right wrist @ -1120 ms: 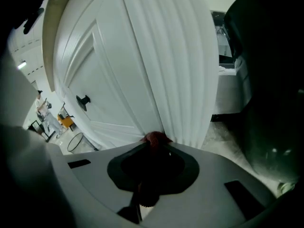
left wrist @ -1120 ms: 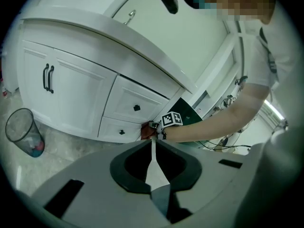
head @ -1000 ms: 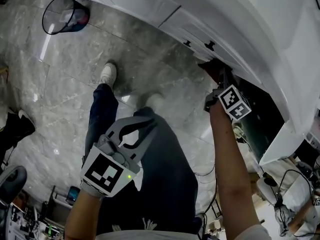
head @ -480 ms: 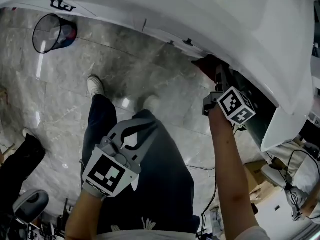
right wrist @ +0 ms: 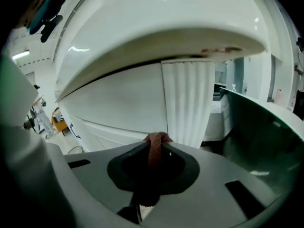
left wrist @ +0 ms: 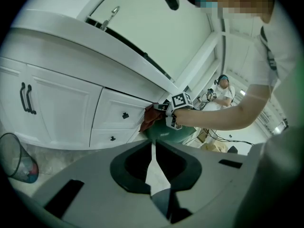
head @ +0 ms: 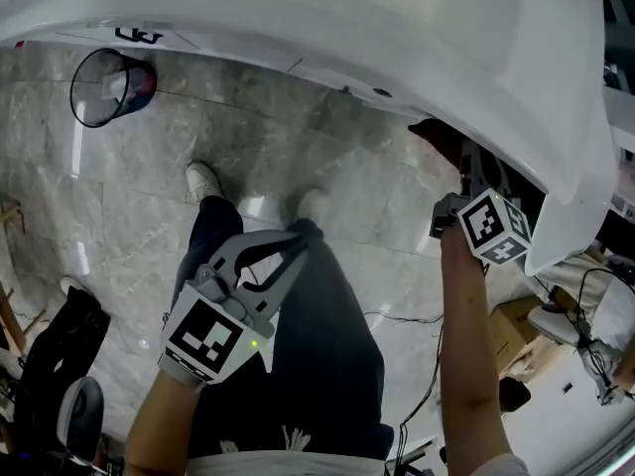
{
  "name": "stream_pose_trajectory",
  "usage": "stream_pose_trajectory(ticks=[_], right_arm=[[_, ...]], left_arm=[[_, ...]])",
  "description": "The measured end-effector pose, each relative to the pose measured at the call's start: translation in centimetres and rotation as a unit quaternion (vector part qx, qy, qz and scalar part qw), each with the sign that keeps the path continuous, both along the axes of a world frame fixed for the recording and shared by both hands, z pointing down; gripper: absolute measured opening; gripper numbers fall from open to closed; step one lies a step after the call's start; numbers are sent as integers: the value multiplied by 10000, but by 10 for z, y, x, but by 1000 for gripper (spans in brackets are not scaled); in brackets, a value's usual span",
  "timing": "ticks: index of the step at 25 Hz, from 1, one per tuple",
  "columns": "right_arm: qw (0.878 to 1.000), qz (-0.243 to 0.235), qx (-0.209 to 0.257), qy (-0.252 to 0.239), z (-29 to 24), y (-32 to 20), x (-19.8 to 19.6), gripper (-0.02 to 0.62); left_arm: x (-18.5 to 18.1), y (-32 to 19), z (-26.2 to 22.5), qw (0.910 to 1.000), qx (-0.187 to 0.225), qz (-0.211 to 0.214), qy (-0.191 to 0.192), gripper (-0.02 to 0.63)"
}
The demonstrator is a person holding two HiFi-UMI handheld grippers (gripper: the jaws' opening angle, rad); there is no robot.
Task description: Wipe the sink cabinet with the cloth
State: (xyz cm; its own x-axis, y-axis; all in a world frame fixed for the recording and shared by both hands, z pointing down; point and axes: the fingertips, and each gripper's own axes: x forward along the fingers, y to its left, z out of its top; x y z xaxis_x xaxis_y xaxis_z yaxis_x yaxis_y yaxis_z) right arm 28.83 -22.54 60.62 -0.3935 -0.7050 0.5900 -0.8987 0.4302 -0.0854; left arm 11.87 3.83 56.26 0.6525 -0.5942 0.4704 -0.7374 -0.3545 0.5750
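While right gripper (right wrist: pixel 158 137) jaws clamp the cloth (right wrist: pixel 153 158) at the sink cabinet (head: pixel 327 28), left gripper (head: pixel 294 242) jaws sit closed and the wire bin (head: pixel 75 99) holds blue-red litter.

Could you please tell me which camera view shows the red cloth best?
The left gripper view: there the cloth hangs open to view from the right hand-held gripper at the cabinet front. The right gripper view shows only a pinched fold of it between the jaws; the head view, just a dark corner under the countertop.

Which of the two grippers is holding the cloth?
The right gripper: its jaws are shut on the reddish-brown cloth, at the white sink cabinet. The left gripper is shut on nothing, held back from the cabinet.
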Motion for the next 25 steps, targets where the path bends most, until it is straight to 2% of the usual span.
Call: stream_pose_trajectory(ticks=[6,13,25], right_arm=[[9985,458,21,315,-6,1,-12,48],[9990,342,123,276,-7,13,-73,48],[9984,-531,159,-140,-8,45,-206,48]], left_arm=[[-38,8,0,9998,104,152,80,12],[-82,8,2,9996,102,-97,227,12],[-123,26,4,9990,177,-329,235,12]])
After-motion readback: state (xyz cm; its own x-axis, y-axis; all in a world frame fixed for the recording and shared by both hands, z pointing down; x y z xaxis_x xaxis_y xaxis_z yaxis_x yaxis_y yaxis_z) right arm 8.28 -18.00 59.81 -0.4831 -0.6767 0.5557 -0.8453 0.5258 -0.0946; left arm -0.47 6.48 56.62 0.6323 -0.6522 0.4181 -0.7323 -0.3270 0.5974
